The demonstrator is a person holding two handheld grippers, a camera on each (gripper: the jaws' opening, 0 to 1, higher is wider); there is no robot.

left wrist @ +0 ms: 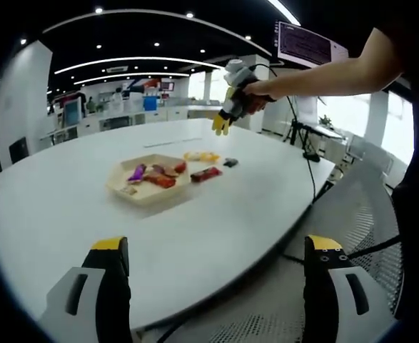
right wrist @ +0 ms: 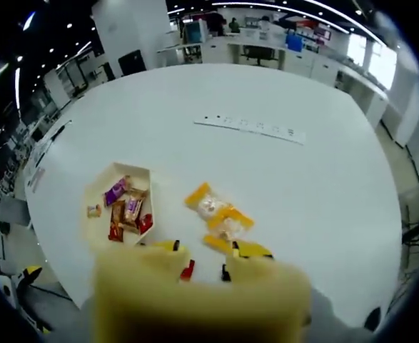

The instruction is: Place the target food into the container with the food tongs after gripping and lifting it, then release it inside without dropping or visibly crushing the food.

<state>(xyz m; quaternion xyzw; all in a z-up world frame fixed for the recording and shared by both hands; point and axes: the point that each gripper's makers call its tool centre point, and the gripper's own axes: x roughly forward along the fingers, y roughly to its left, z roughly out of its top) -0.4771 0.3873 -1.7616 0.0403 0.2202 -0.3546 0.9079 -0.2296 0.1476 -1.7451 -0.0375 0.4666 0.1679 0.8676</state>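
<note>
A cream tray (left wrist: 132,191) holding several wrapped snacks sits mid-table. Beside it lie a red snack bar (left wrist: 205,174), yellow packets (left wrist: 200,156) and a small dark item (left wrist: 230,162). My left gripper (left wrist: 216,246) hangs open and empty over the table's near edge, far from the food. A person's arm holds my right gripper (left wrist: 222,125) high above the yellow packets, with its yellow tips pointing down. From above, the tray (right wrist: 95,191), the yellow packets (right wrist: 220,214) and the red bar (right wrist: 188,270) show. The right gripper (right wrist: 205,282) is a blurred pale-yellow mass, its state unreadable.
The table is a large white oval (left wrist: 66,207), with a flat white strip (right wrist: 248,127) lying farther along it. A cable (left wrist: 310,171) runs off its right edge. Mesh chair backs (left wrist: 359,214) stand close by on the right. Desks and screens fill the room behind.
</note>
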